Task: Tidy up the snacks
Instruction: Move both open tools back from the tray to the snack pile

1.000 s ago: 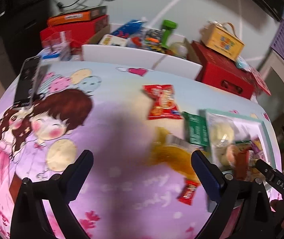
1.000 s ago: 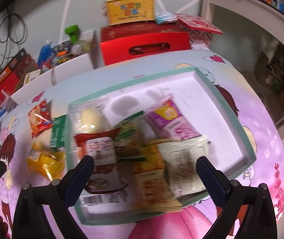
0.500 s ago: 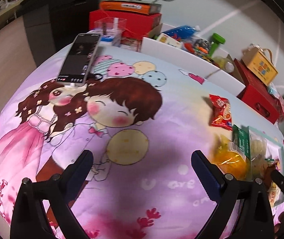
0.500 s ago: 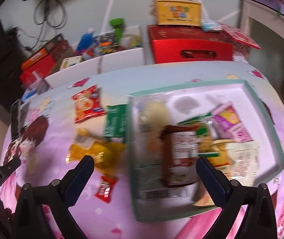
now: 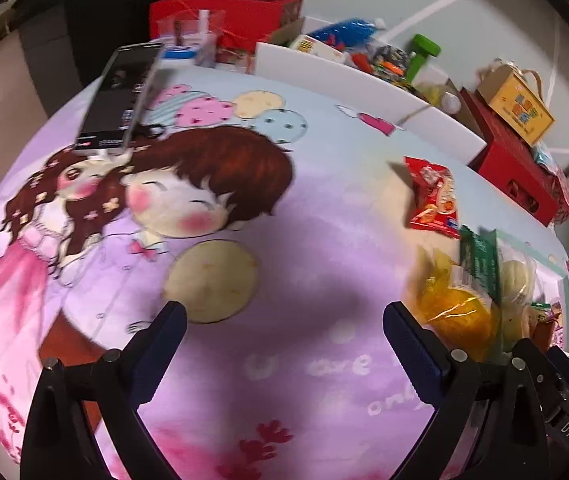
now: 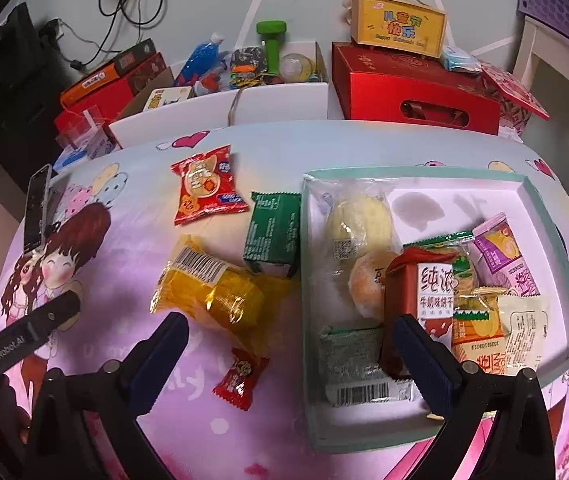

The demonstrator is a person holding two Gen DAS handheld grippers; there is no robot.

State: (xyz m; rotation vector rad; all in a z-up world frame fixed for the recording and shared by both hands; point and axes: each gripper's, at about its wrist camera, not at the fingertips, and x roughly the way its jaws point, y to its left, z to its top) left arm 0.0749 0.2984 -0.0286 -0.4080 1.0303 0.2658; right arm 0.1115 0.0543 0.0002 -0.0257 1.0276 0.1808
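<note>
Both tools are released and empty: the left tool (image 5: 284,328) hangs over bare cartoon-printed cloth on the counter (image 5: 308,248), and the right tool (image 6: 290,340) over the left rim of the shallow mint-edged white tray (image 6: 544,216) near the counter's right edge. Inside lie a clear bun bag (image 6: 348,264), a dark-red biscuit pack (image 6: 420,296) and other packets, the tray's far right corner bare. Left of it, loose on the cloth, lie a red crinkled packet (image 6: 206,188), a green foil pack (image 6: 272,232) just beside the rim, perhaps touching, a yellow clear-wrapped cake (image 6: 216,296) and a small red candy (image 6: 240,376).

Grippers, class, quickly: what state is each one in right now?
Left gripper: open, holding nothing.
Right gripper: open, holding nothing.
</note>
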